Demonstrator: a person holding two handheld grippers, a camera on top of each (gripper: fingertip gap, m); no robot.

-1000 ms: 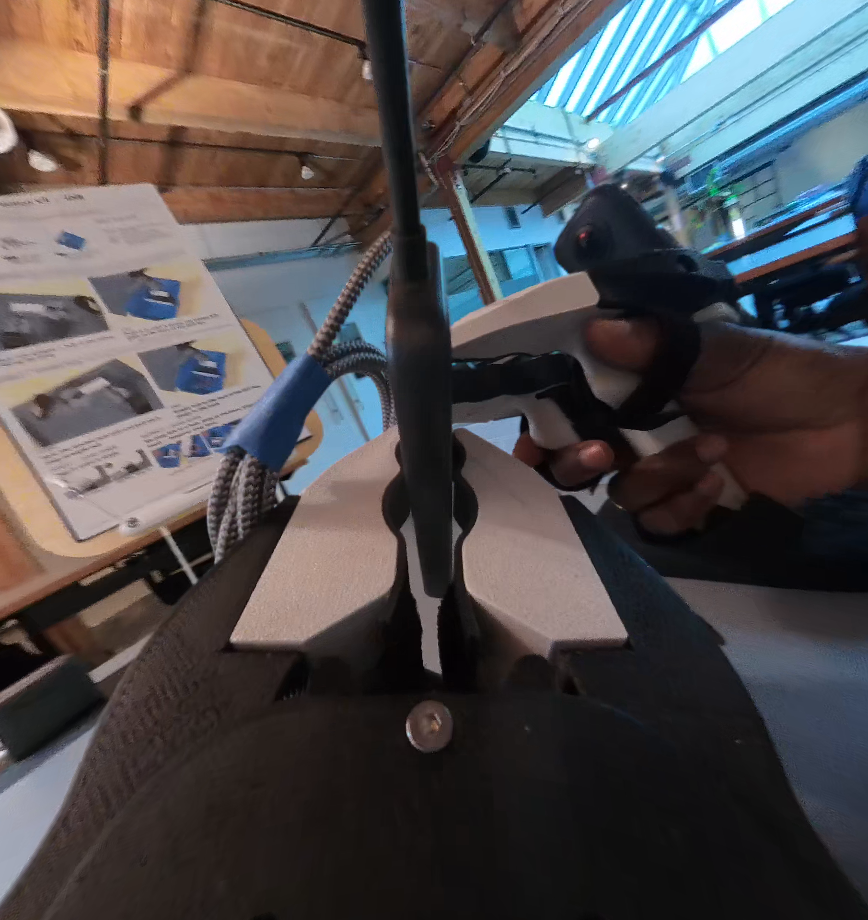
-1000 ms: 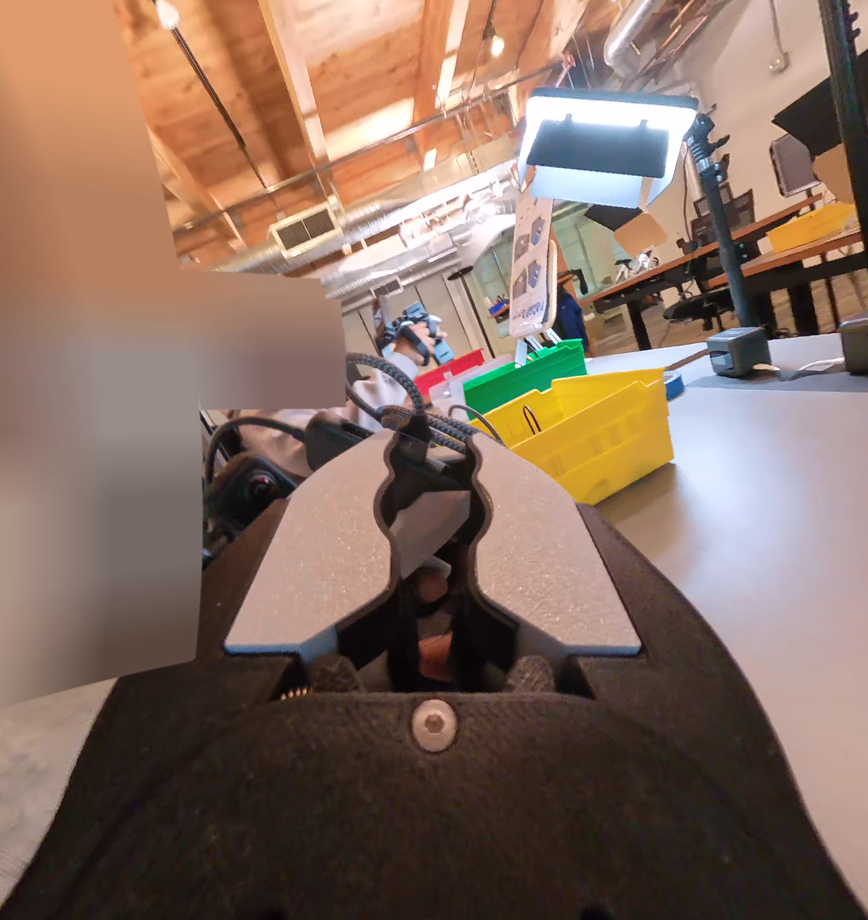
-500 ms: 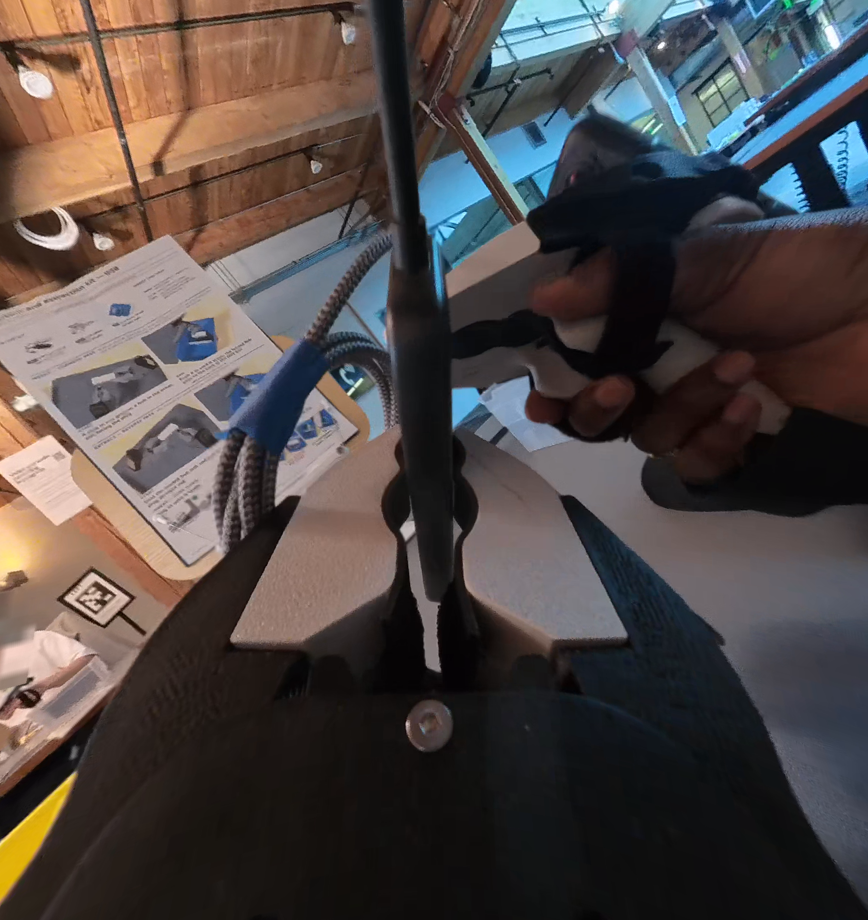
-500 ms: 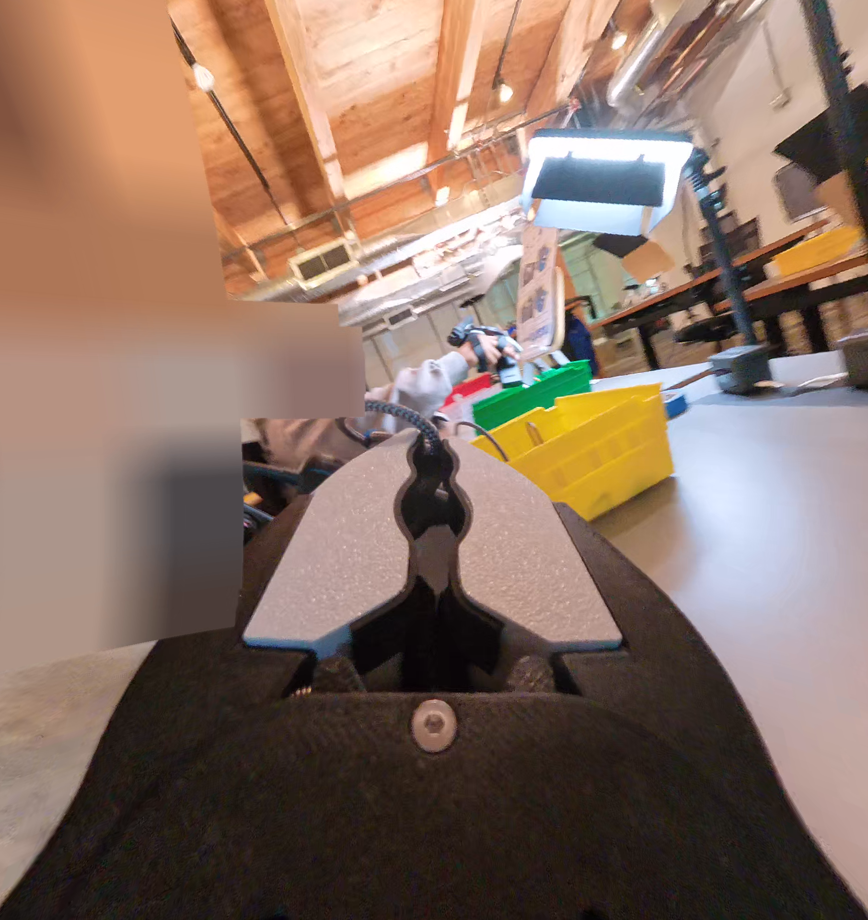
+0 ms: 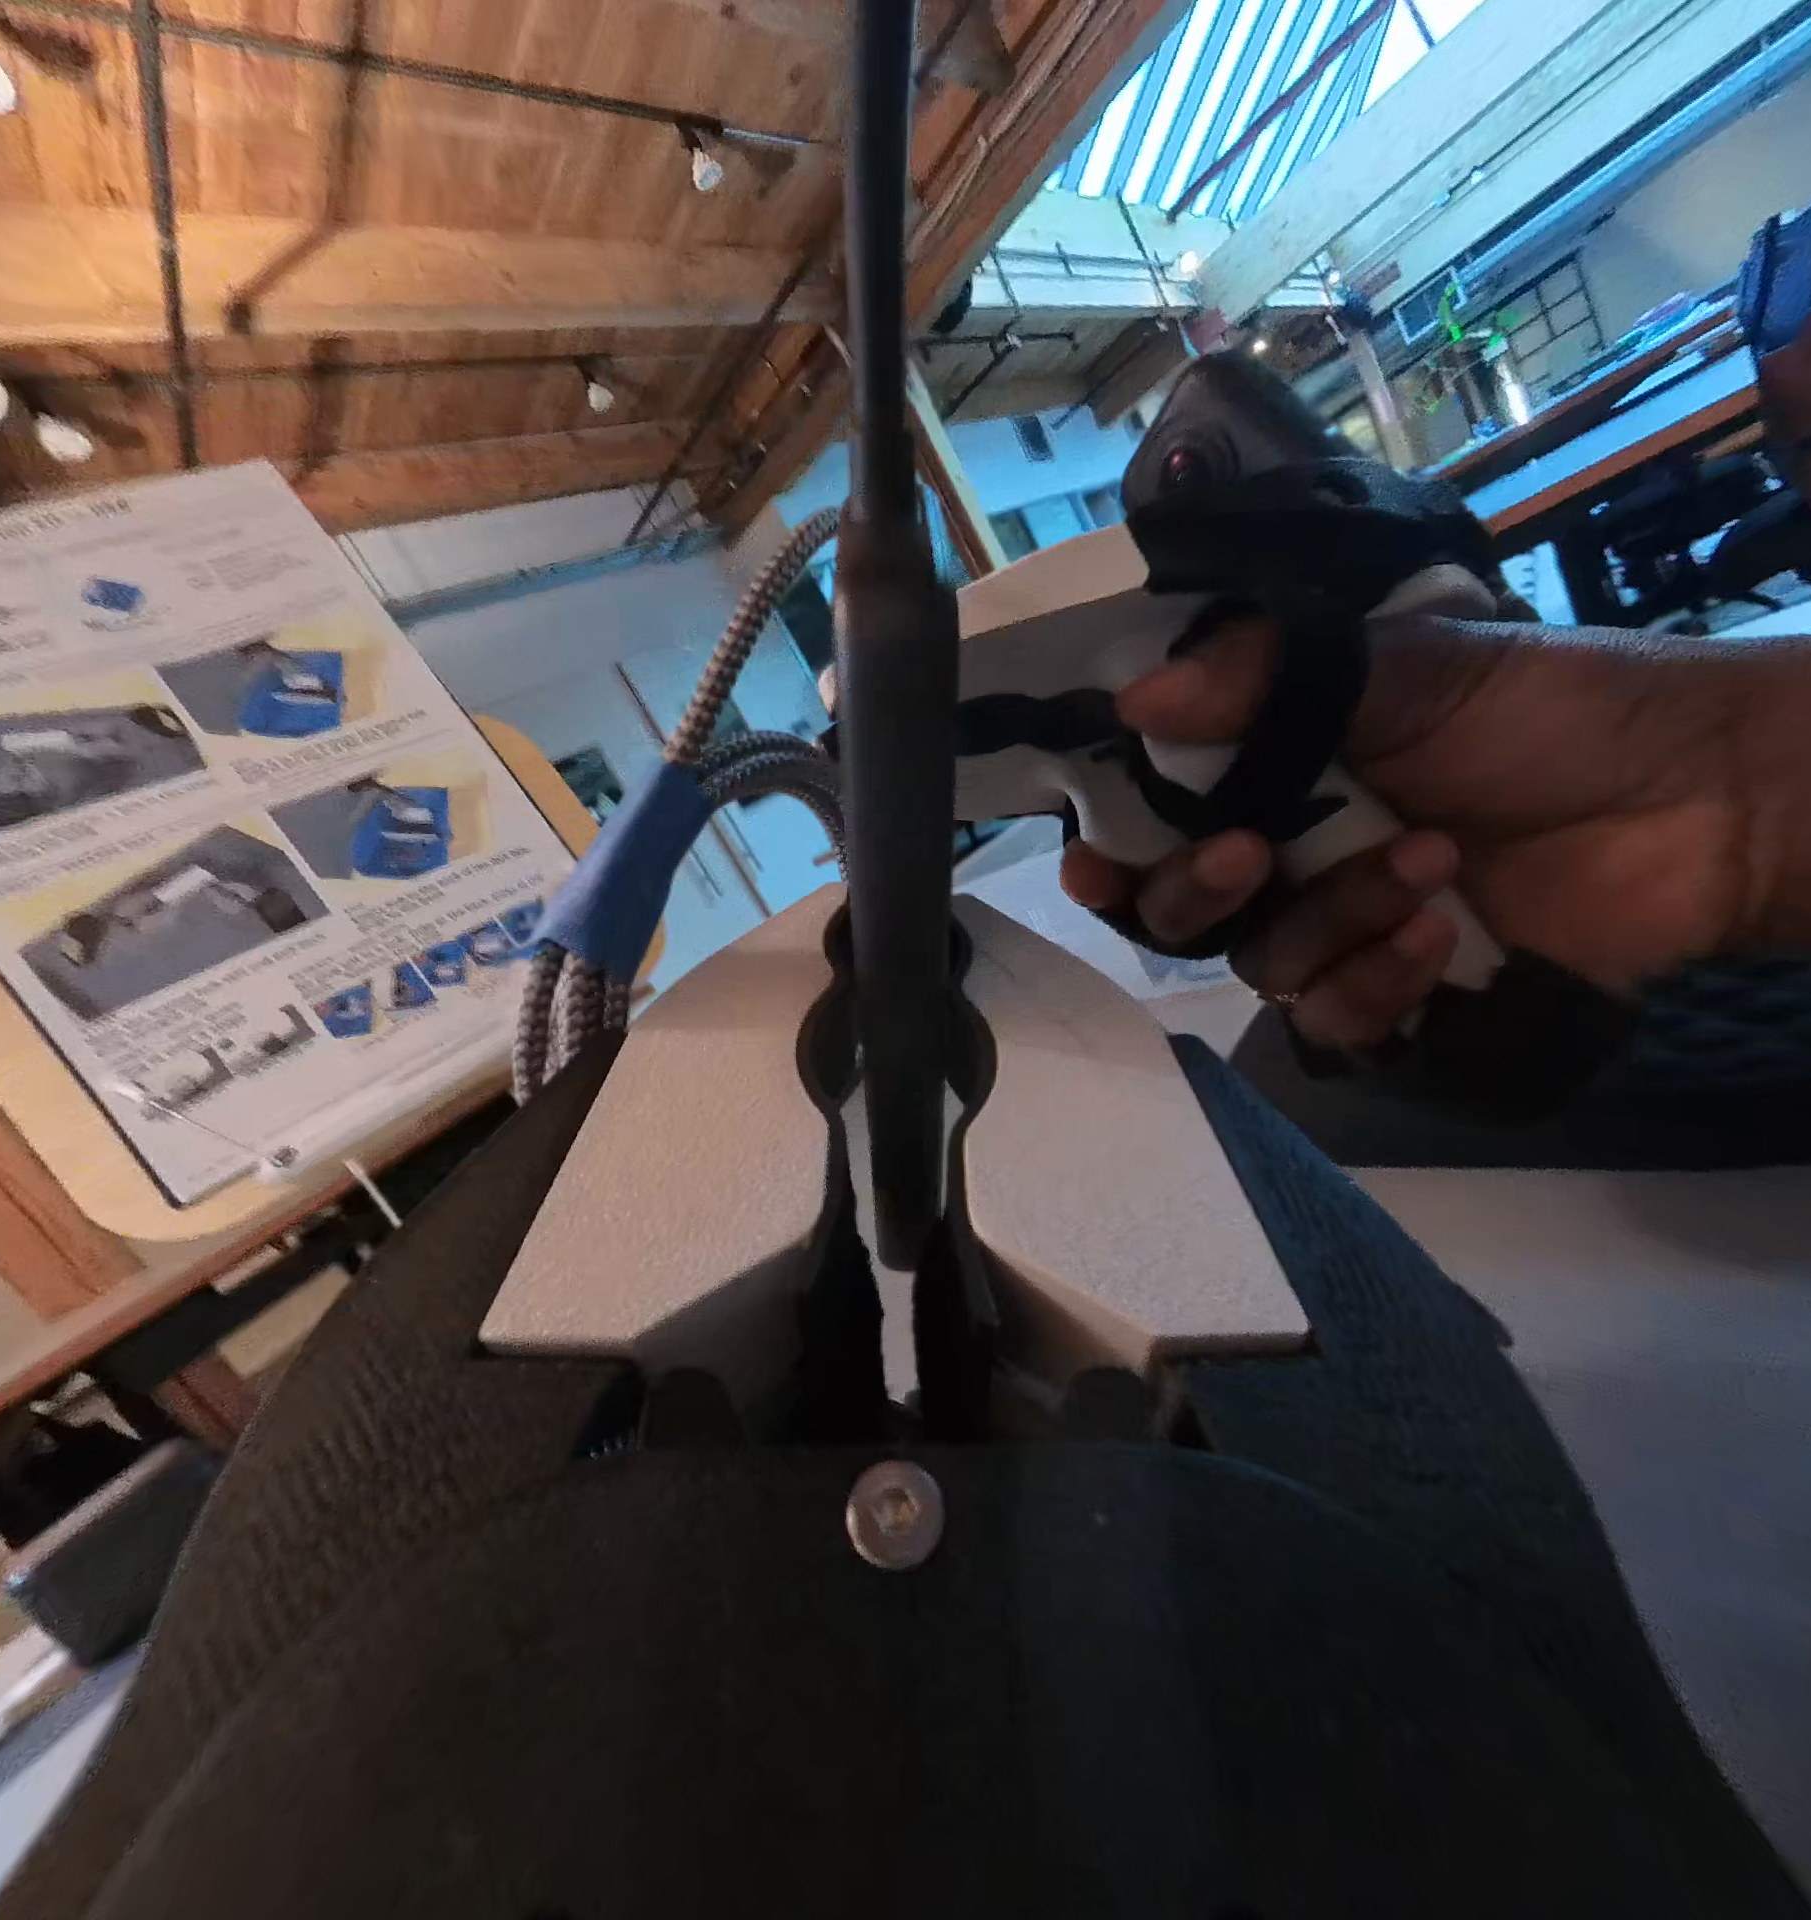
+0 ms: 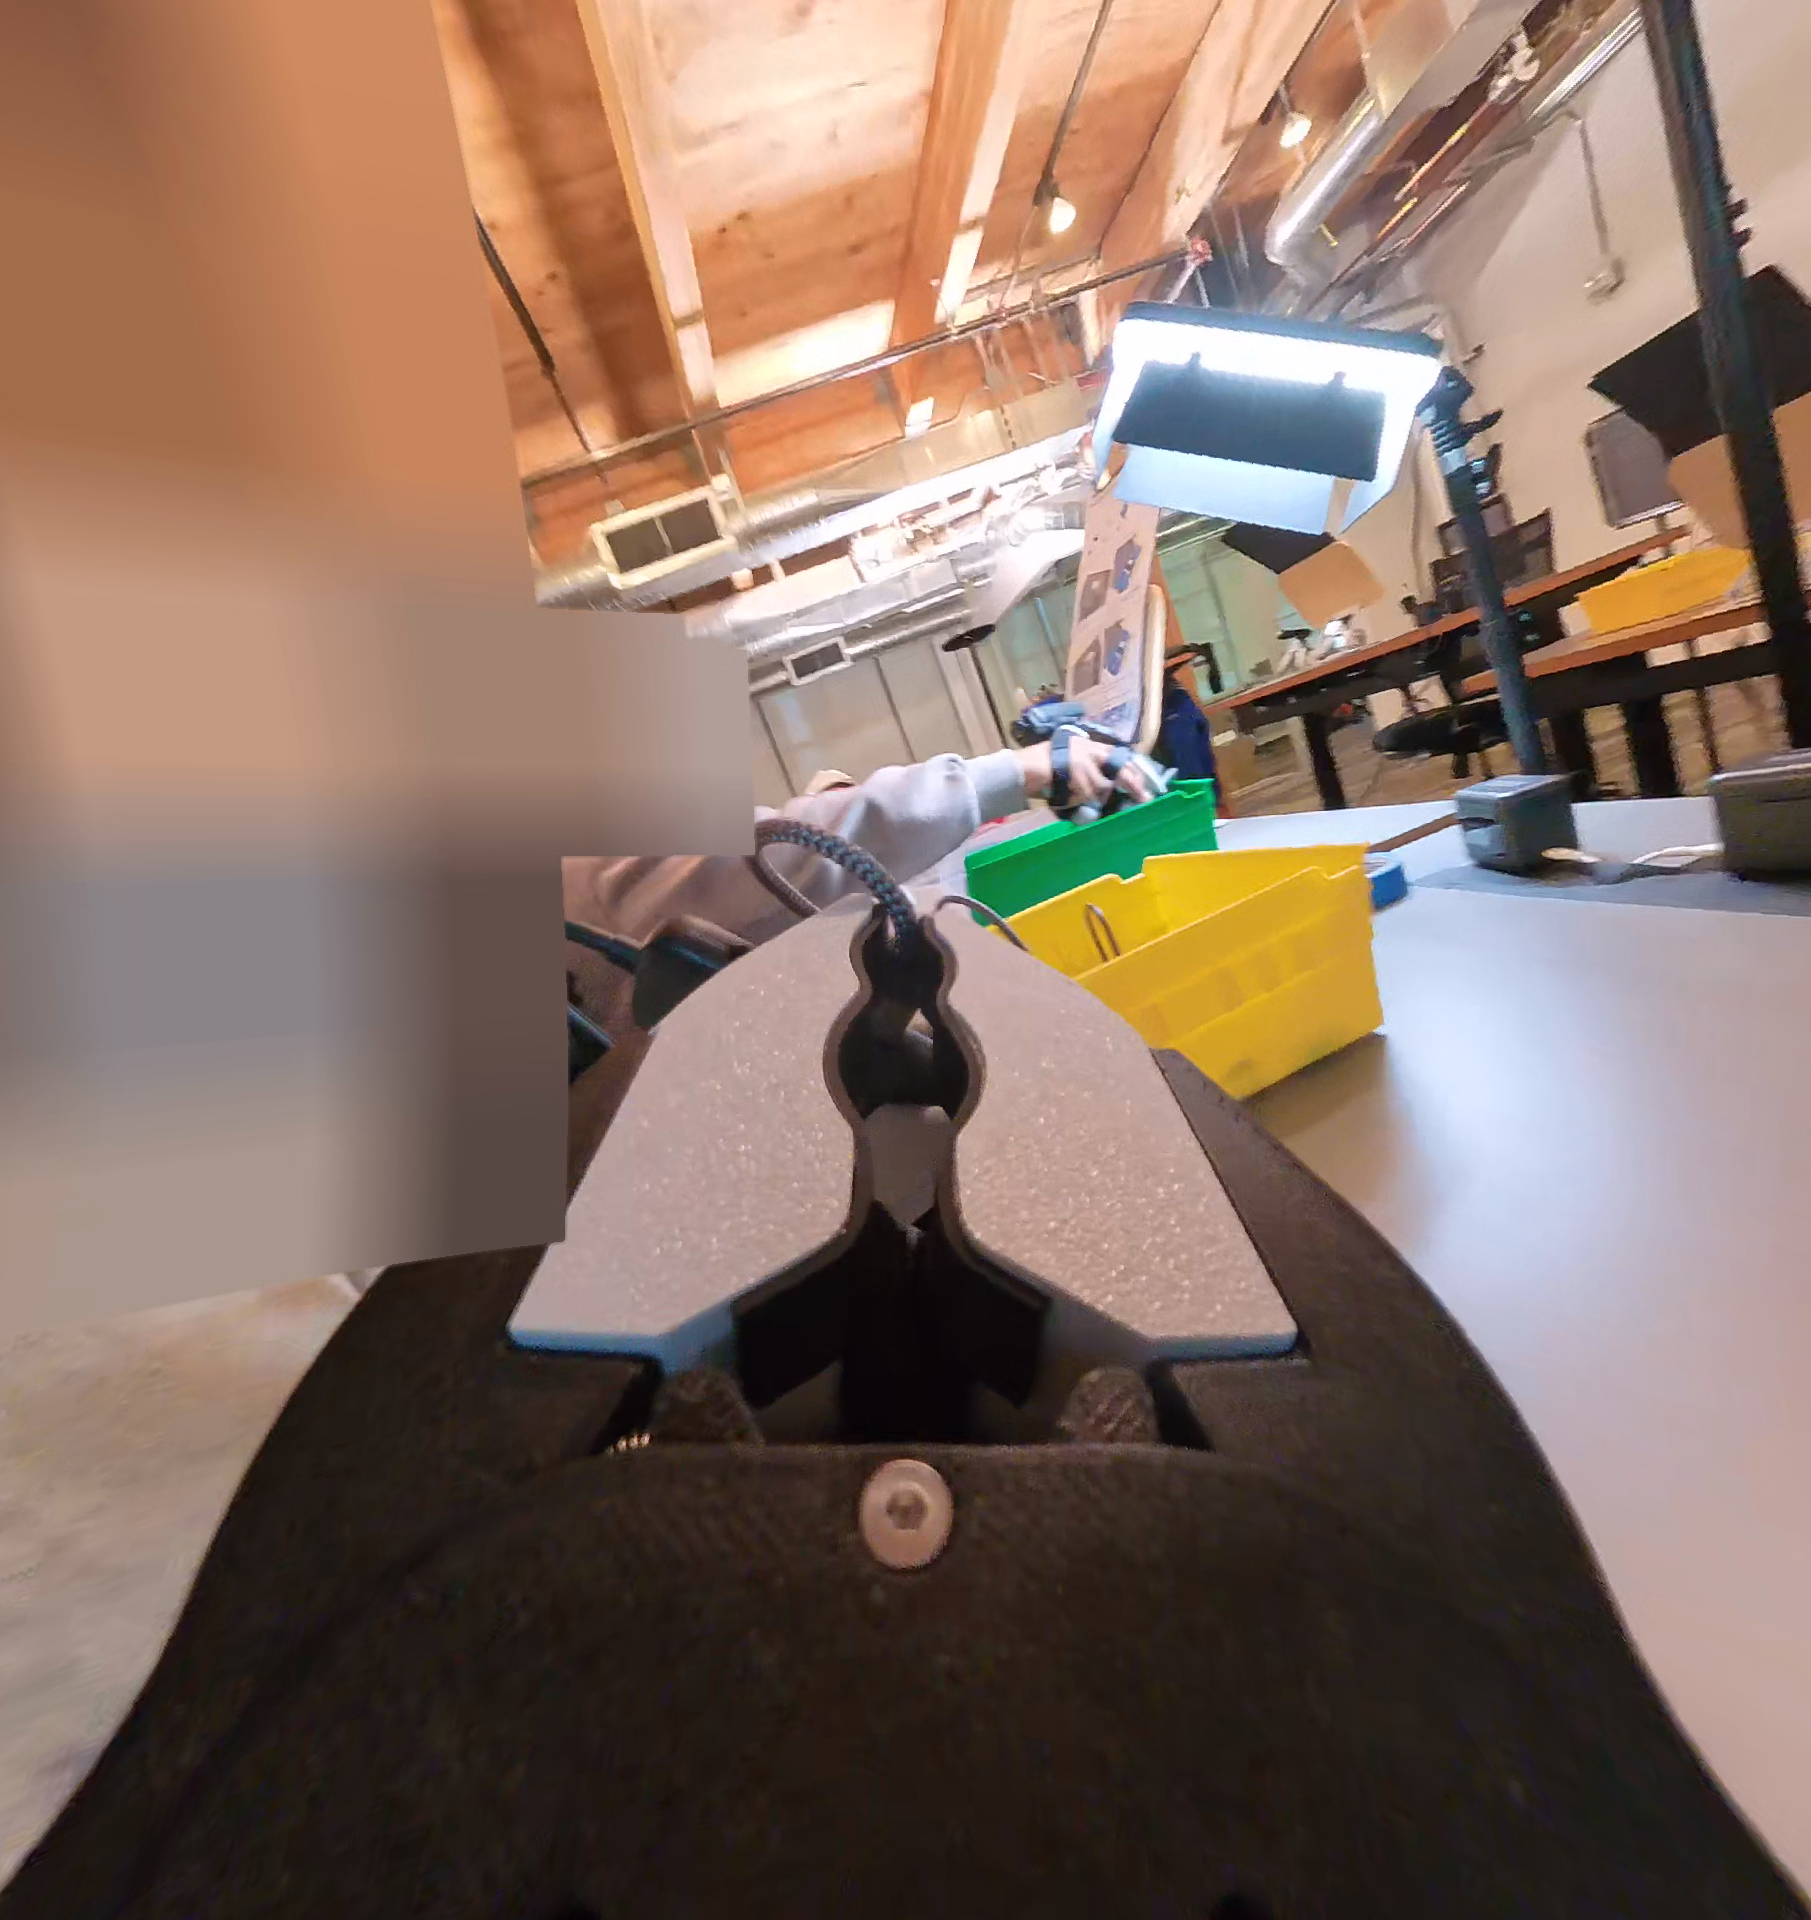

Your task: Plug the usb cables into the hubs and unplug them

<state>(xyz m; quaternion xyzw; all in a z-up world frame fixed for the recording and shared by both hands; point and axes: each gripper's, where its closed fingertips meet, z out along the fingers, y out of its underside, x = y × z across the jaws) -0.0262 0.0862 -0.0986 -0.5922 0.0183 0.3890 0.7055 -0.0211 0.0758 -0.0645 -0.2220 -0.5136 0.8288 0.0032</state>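
My left gripper is shut on a slim dark USB hub, seen edge-on and upright; the hub's black cable runs up out of view. A braided USB cable, coiled and bound with blue tape, hangs just left of the hub. The right gripper's white body, held in a hand, reaches the hub from the right; its tips are hidden behind the hub. In the right wrist view my right gripper is shut on the cable's black plug, with the braided cable looping off.
A printed instruction sheet leans on a board at left. On the grey table stand a yellow bin and a green bin. Another person's arm reaches there. A light panel, a black pole and small grey devices stand at right.
The right gripper's jaws have closed from a wider gap onto the plug. The left view swung up and back; the hub stays clamped throughout.
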